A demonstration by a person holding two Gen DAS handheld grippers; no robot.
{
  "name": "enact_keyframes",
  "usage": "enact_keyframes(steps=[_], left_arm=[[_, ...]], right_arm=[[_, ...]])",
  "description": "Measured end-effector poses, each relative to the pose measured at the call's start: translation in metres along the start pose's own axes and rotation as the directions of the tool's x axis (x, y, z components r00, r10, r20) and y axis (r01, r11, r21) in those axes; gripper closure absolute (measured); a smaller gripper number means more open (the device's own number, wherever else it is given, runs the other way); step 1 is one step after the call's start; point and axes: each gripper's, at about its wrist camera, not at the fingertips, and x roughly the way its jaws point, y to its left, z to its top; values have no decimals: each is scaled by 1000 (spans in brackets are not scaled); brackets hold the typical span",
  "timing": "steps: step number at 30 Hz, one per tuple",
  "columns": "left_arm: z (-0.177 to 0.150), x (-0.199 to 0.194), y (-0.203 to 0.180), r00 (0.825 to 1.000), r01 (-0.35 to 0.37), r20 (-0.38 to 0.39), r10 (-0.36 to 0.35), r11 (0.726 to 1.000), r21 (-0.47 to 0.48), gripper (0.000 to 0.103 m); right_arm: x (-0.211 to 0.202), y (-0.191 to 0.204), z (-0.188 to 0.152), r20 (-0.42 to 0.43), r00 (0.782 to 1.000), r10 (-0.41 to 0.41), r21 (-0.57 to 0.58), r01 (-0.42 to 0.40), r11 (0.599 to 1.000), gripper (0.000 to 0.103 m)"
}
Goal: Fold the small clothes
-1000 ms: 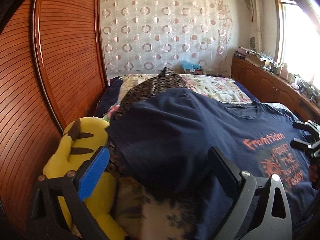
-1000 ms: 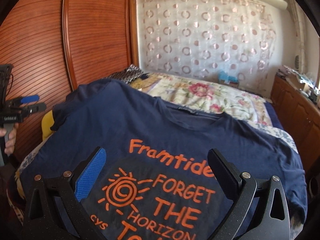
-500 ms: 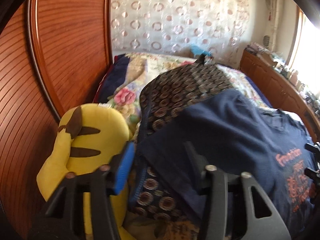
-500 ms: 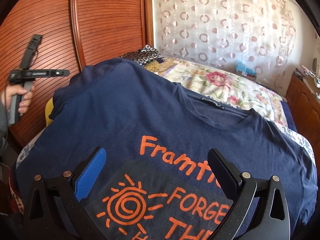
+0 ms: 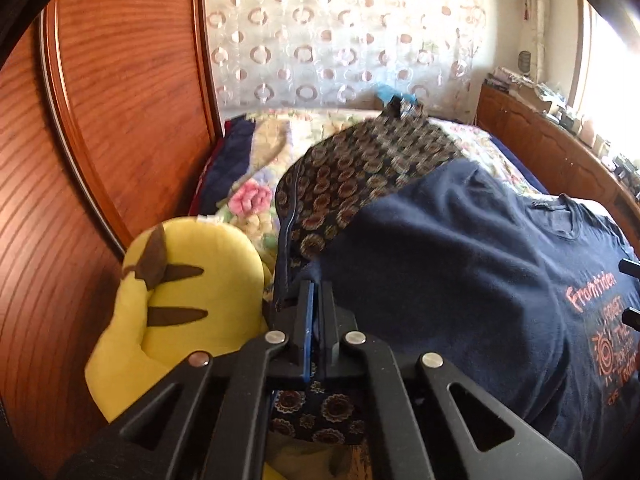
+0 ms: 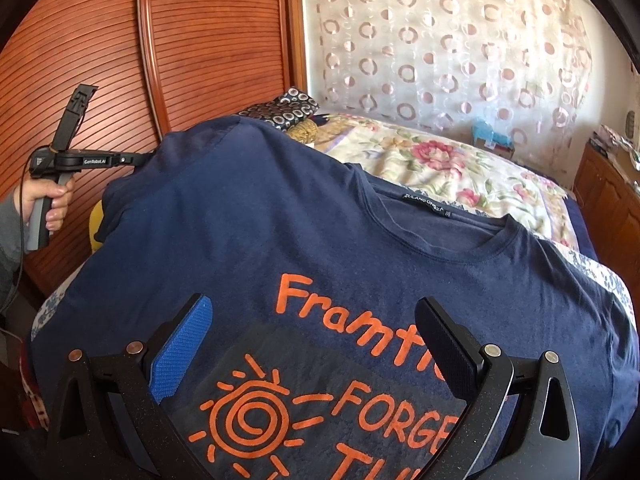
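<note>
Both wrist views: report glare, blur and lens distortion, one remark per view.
Left wrist view: the window at upper right is blown out white; the patterned cloth looks slightly motion-blurred; the wooden wardrobe door bows from the fisheye. Right wrist view: evenly lit and sharp, the orange print on the navy T-shirt is crisp; the wardrobe slats curve, and the corners are dark.

My T-shirt [image 6: 248, 232] is navy blue with orange letters and an orange sun. The cloth [image 5: 360, 176] under it is dark with brownish rings. The plush toy [image 5: 188, 296] is yellow with brown stripes. The bedspread [image 6: 452, 168] is cream with pink flowers. The curtain [image 6: 440, 48] is white with pink circles.
</note>
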Motion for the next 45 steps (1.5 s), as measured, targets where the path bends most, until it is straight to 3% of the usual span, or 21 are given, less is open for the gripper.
enact_keyframes(steps=[5,11,16,23,26,29,33,38,42,45], left_arm=[[14,-26,-16,998,37,55,-39,999,22,103],[50,-66,-75,979,151,120,-167,980,131,103],[82,-68,-142,958,248,87,-274,941,231,103],[106,-56,-205,950,283,37,-309,909,307,102],[105,-56,-204,946,299,32,-323,905,303,93],[98,-59,-194,955,269,48,-293,921,281,66],[79,-59,-171,966,234,51,-254,940,248,54],[45,-57,-138,974,207,60,-220,963,174,49],[19,-60,-115,983,154,82,-165,980,126,47],[1,-62,-103,985,128,100,-138,987,99,47]], right_arm=[[0,-2,1,3,1000,-4,4,4,1000,0],[-7,-12,2,27,999,-36,16,36,999,0],[-18,-31,2,48,996,-79,52,76,996,0],[-33,-57,-7,55,990,-128,105,122,987,0],[-34,-66,-9,45,989,-143,118,137,984,0],[-34,-70,-10,35,989,-146,118,141,983,0],[-28,-71,-7,27,992,-121,111,117,987,0],[-14,-57,7,21,999,-31,77,29,997,8],[4,-31,26,7,998,55,37,-56,998,28],[22,-6,42,-6,993,117,17,-117,993,35]])
